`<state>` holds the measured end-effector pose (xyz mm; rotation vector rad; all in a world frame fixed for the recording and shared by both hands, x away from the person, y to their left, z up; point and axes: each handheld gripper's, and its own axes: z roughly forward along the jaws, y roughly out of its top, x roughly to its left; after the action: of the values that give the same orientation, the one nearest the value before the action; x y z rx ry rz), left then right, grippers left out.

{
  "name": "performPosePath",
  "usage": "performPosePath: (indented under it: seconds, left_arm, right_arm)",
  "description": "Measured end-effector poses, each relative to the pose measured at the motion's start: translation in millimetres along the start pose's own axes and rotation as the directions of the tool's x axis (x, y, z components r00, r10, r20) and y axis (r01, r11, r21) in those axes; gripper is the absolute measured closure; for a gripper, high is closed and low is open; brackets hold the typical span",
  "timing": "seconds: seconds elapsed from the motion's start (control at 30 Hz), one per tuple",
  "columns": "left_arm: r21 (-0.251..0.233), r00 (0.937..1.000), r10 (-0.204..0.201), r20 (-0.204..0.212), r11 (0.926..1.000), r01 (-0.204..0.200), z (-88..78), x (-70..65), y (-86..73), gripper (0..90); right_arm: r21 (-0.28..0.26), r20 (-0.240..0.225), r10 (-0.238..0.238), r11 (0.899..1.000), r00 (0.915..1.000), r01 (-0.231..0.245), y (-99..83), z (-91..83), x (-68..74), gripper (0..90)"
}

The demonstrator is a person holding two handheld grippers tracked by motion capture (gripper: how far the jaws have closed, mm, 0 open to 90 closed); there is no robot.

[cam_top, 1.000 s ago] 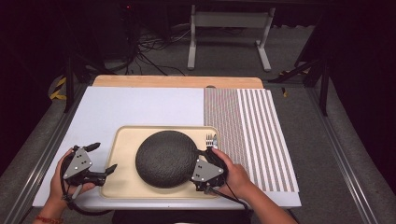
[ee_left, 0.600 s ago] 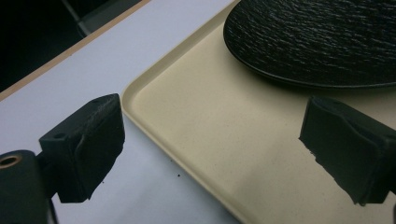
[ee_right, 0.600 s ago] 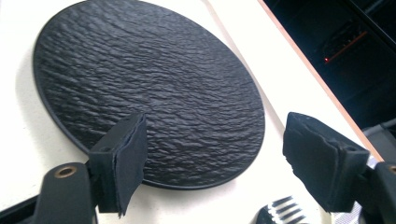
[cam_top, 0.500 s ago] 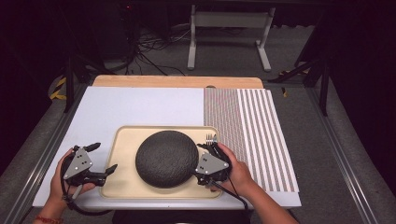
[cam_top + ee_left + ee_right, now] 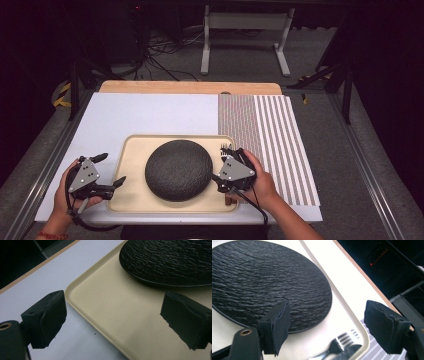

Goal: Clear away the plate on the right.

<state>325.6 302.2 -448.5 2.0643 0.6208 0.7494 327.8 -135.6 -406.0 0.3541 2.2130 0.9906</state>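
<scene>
A round black plate [image 5: 178, 169] with a rough texture lies in the middle of a beige tray [image 5: 132, 170]. My left gripper [image 5: 112, 169] is at the tray's left edge and stands open; its jaws straddle the tray rim [image 5: 72, 290] with nothing pressed between them, and the plate [image 5: 170, 262] lies ahead. My right gripper [image 5: 223, 162] hovers open over the tray's right side. A metal fork [image 5: 339, 343] lies low between its jaws, with the plate [image 5: 267, 282] to the left. The fork's tines [image 5: 225, 147] poke out beyond the hand.
The tray rests on a white mat [image 5: 150, 115], and a striped placemat [image 5: 270, 135] lies to its right. A wooden board edge [image 5: 190, 87] runs along the back. Metal rails border the table, with cables and a stand on the floor beyond.
The right gripper has shifted a little farther from the person along the tray's right side. The left gripper, plate and tray have not moved.
</scene>
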Motion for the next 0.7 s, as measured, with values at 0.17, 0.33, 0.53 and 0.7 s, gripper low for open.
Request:
performPosePath:
  seconds: [0.17, 0.33, 0.53, 0.7]
  left_arm:
    - [-0.001, 1.0, 0.001, 0.001, 1.0, -0.001, 0.1, -0.2, 0.3, 7.6]
    - [0.0, 1.0, -0.003, 0.0, 1.0, 0.003, 0.2, -0.5, 0.0, 7.6]
    - [0.0, 1.0, 0.001, 0.0, 1.0, -0.001, -0.3, 0.0, 0.2, 7.6]
    - [0.0, 1.0, -0.004, 0.003, 1.0, 0.004, -0.4, -0.1, 0.3, 7.6]
  right_arm:
    - [0.004, 0.03, 0.025, 1.0, 0.9992, -0.026, -7.5, -8.3, -7.5, 21.8]
    - [0.007, 0.049, 0.046, 0.999, 0.9977, -0.046, -12.3, -14.4, -11.5, 21.6]
    - [0.011, 0.068, 0.066, 0.998, 0.9955, -0.067, -19.2, -21.3, -15.1, 21.3]
    - [0.02, 0.082, 0.077, 0.997, 0.9937, -0.078, -26.2, -25.9, -17.2, 20.8]
